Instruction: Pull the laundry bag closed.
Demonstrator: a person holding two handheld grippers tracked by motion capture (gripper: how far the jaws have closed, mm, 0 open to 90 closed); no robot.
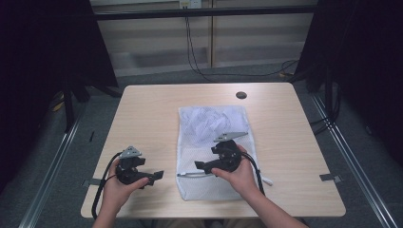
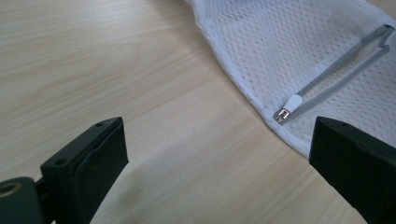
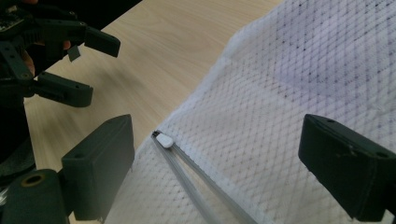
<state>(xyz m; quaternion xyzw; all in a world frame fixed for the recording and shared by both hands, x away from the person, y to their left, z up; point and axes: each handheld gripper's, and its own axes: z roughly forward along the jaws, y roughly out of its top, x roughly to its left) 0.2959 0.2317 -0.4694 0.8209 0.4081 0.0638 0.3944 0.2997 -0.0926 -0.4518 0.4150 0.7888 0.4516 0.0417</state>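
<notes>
Plainly unmarked white mesh bag (image 1: pixel 213 152), grey zipper (image 3: pixel 196 182), no legible writing

left tool (image 1: pixel 153 177) open, right tool (image 1: pixel 201 166) open

Two black handheld grippers, left gripper (image 1: pixel 153 176) and right gripper (image 1: pixel 201 165), grey three-cornered top plates, black trailing cables, bare forearms.

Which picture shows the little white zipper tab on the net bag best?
The left gripper view: the small white zipper tab is sharp, with its metal end. The right gripper view shows it slightly blurred; the high view shows just the grey zipper line.
</notes>
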